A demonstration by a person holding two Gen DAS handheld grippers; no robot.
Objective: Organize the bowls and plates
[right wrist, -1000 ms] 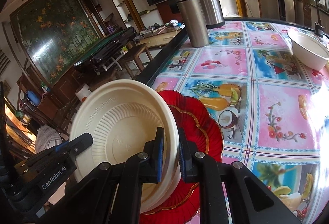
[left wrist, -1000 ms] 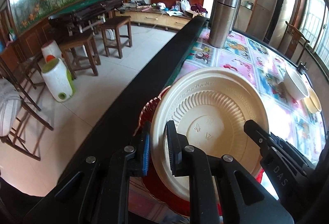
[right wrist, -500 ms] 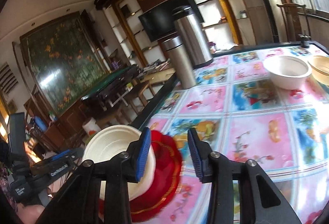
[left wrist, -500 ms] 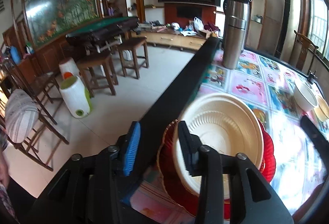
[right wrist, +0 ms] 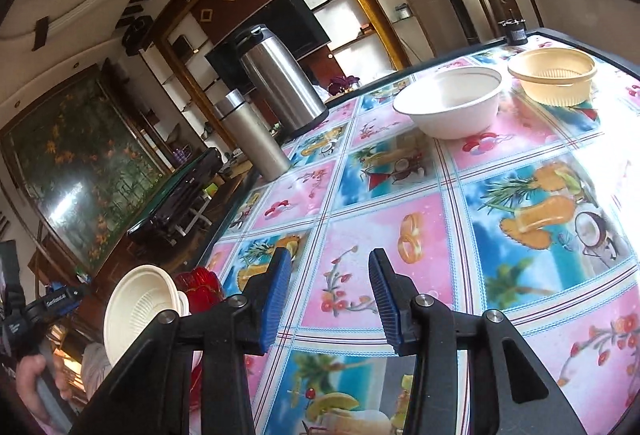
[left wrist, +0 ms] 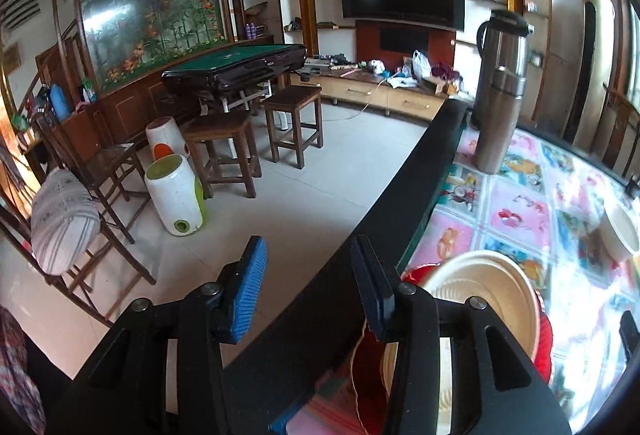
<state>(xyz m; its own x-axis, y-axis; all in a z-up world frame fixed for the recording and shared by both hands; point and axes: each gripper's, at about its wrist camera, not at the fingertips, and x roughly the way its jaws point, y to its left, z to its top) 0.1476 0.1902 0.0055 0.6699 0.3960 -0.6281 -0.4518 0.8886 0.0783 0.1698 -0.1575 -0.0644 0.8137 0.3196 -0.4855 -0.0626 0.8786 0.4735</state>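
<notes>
Both tools are seen wide apart and empty: left tool at lower centre, right tool at lower centre of its view. The cream ribbed disposable plate is found resting on the red scalloped plate at the lower right, near the worktop edge, apparently so plates are grouped. The white round bowl and the beige slotted plastic basket bowl are left apart at upper right, not yet gathered.
</notes>
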